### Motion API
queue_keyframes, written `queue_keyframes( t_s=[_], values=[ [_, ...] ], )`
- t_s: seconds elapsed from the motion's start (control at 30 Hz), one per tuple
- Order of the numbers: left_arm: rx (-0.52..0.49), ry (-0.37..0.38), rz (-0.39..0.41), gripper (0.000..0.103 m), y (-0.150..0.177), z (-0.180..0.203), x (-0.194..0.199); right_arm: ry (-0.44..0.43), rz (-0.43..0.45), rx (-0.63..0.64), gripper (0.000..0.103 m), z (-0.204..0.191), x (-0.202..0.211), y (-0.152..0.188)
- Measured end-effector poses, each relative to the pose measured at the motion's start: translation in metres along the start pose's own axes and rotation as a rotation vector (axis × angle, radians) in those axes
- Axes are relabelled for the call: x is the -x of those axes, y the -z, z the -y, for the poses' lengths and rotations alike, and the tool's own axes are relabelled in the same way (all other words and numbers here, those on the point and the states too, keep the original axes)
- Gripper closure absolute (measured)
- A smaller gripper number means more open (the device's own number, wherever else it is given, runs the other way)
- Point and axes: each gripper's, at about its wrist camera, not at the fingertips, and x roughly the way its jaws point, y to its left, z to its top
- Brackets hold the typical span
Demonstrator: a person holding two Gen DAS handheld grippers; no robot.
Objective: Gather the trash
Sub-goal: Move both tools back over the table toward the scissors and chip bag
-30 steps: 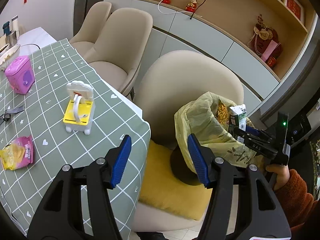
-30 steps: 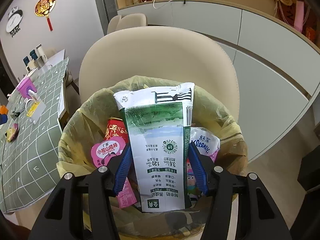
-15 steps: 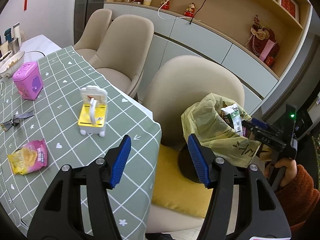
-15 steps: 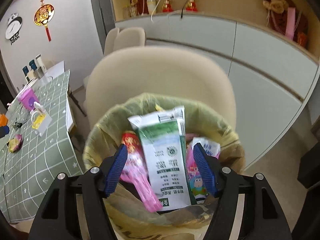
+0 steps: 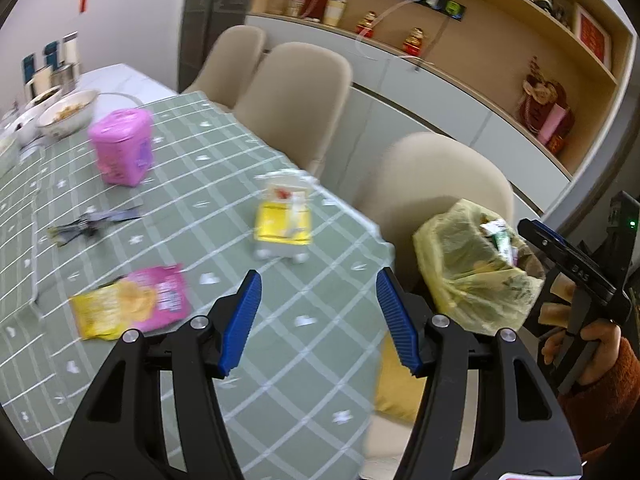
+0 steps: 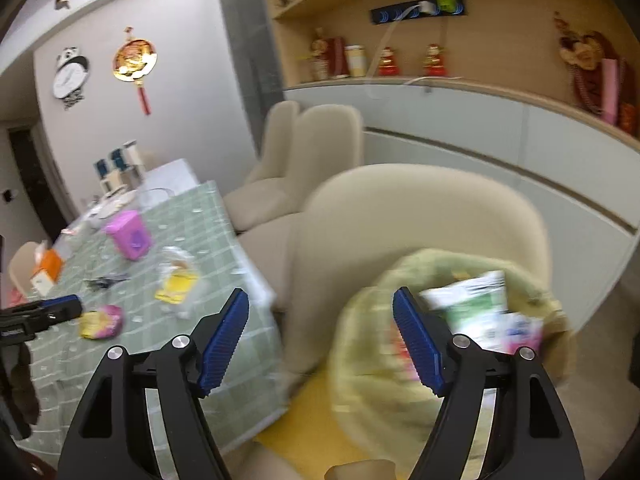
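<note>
A bin lined with a yellow bag [image 5: 476,268] stands on a beige chair's yellow cushion [image 5: 396,384]; a green and white milk carton [image 6: 474,308] lies in it among other wrappers. A pink and yellow snack packet [image 5: 132,306] lies on the green checked tablecloth [image 5: 192,208], left of my left gripper [image 5: 318,320], which is open and empty above the table's near corner. My right gripper [image 6: 320,336] is open and empty, left of the bin [image 6: 452,344]. It also shows at the right edge of the left wrist view [image 5: 568,264].
On the table stand a yellow and white holder [image 5: 284,220], a pink box [image 5: 122,152], a dark wrapper scrap [image 5: 92,224] and bowls [image 5: 68,114] at the far end. Beige chairs [image 5: 296,100] line the table's right side. A sideboard [image 5: 436,92] runs behind.
My right gripper let go of the milk carton, opened and drew back left and up from the bin. My left gripper swung left over the table toward the snack packet.
</note>
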Motion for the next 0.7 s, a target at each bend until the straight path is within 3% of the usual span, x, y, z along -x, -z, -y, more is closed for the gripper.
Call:
queue_keyframes(
  t_s=[0.13,0.47,0.7],
  values=[
    [0.078,-0.042,0.002,0.046,0.013,-0.058,0.015,-0.105,-0.093,0.039,0.03,-0.055,-0.021,0.009],
    [0.291,-0.211,0.03,0.044,0.053,-0.217,0.065,-0.233,-0.293,0.206,0.03,-0.19,-0.078,0.041],
    [0.338,-0.203,0.025,0.044,0.06,-0.278,0.07,-0.346,-0.402,0.11,0.03,-0.277,-0.124,0.073]
  ],
)
